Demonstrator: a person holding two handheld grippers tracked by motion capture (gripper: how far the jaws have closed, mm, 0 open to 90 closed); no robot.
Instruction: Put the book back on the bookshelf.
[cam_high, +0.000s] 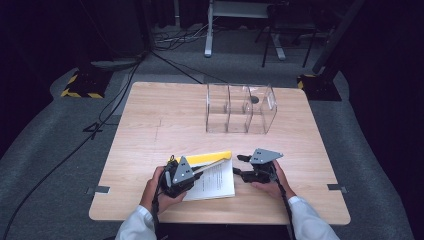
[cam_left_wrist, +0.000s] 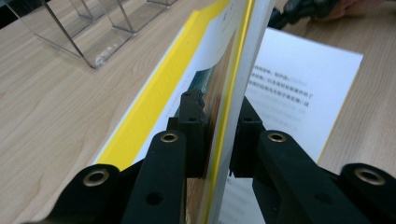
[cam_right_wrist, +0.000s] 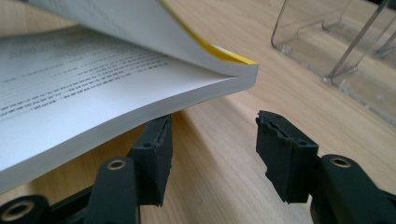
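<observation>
Left claw (cam_left_wrist: 217, 140) clamped on the book's lifted yellow cover (cam_left_wrist: 224, 93); right claw (cam_right_wrist: 212, 154) agape, empty, beside the page edge.

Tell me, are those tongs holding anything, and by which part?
The left tongs pinch the book's yellow cover at its edge, lifting it open. The right tongs are open and hold nothing.

Rows of small black print cover the open white page of the yellow-covered paperback book (cam_left_wrist: 299, 88), just beyond the left gripper (cam_left_wrist: 217, 135). The characters look Chinese but are too small and blurred to read.
</observation>
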